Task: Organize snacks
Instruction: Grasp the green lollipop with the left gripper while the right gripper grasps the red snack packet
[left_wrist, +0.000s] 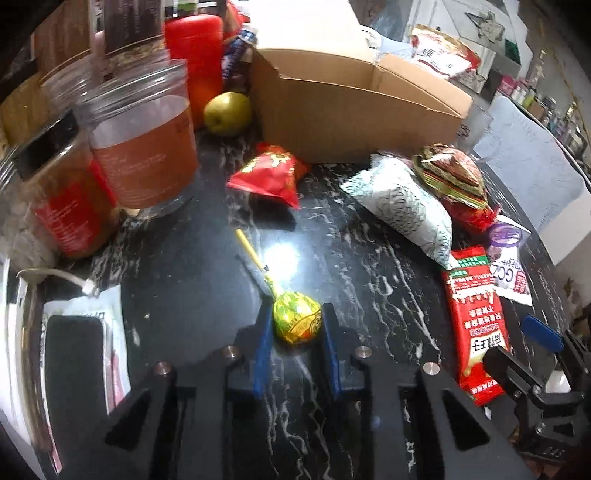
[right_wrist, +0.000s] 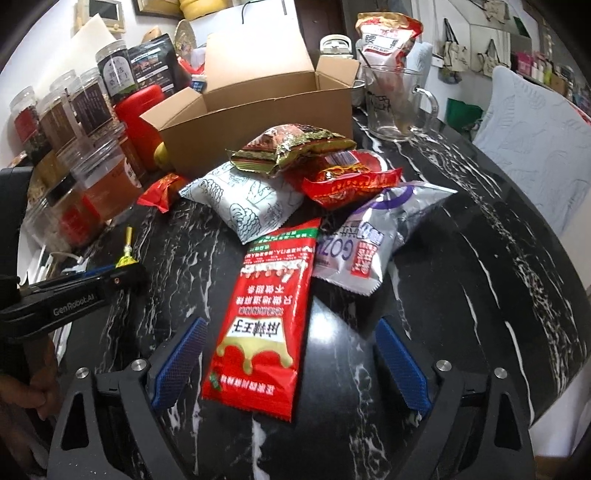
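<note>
My left gripper (left_wrist: 296, 314) is shut on the yellow-green wrapped head of a lollipop (left_wrist: 297, 325), whose yellow stick points away over the black marble table (left_wrist: 369, 295). My right gripper (right_wrist: 291, 326) is open, its blue pads standing clear on either side of a long red snack packet (right_wrist: 266, 317) that lies flat. Beyond it are piled a white patterned packet (right_wrist: 243, 199), a green-gold packet (right_wrist: 291, 147), a red packet (right_wrist: 347, 181) and a silver-purple packet (right_wrist: 373, 236). A small red packet (left_wrist: 269, 173) lies in front of the open cardboard box (left_wrist: 351, 110).
Clear jars (left_wrist: 144, 140) and a red canister (left_wrist: 195, 55) crowd the left. A green fruit (left_wrist: 227, 112) sits beside the box, a glass mug (right_wrist: 395, 107) behind it. A pale blue cushion (right_wrist: 535, 140) lies past the table's rounded right edge. A dark phone (left_wrist: 74, 369) lies near left.
</note>
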